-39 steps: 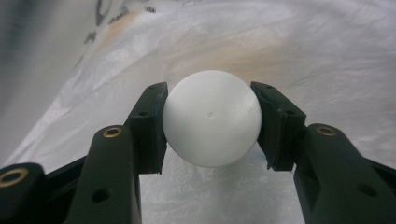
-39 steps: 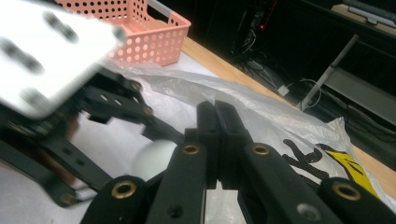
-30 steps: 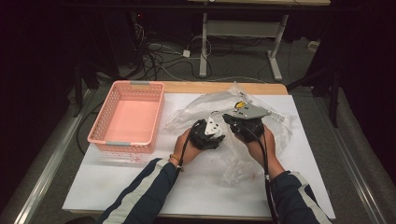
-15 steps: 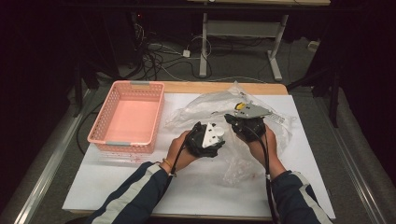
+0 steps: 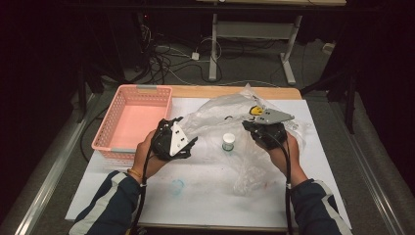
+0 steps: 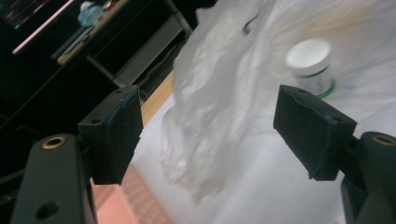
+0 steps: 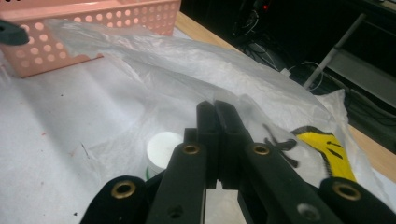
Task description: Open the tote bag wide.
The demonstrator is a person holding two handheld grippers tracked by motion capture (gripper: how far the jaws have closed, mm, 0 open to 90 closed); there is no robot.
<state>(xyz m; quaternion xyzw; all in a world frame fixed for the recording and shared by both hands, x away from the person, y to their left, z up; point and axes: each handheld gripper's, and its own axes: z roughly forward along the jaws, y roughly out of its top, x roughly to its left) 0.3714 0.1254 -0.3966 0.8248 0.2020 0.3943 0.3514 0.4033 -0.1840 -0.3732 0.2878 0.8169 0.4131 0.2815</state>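
Jaws: left gripper (image 6: 210,135) wide apart, nothing between the pads. Right gripper (image 7: 217,121) jaws pressed together; from its own view the tips sit against the clear plastic bag (image 7: 196,70), and a fold seems pinched there, though I cannot tell for sure.

High view: left gripper (image 5: 188,142) held in the left hand (image 5: 147,156) over the white table cover (image 5: 205,196), just beside the pink basket (image 5: 132,147), tilted with its grey plate turned up. Right gripper (image 5: 247,126) held in the right hand (image 5: 281,154), at the bag's (image 5: 220,115) right part, grey plate on top.

Bag: crumpled, spread across the middle and right of the table, its far edge near the wooden table edge (image 5: 215,91). A yellow and black print (image 5: 255,110) shows on it just beyond the right gripper.

Jar: small white-lidded jar (image 5: 228,142) with a green band, upright, between the two grippers, closer to the right one. Whether it stands inside the bag or on it, cannot tell. Left gripper view shows it (image 6: 313,63) beyond the right-hand pad, blurred. Right gripper view shows its lid (image 7: 164,147) just left of the closed jaws.

Basket: at table left, nothing seen inside.
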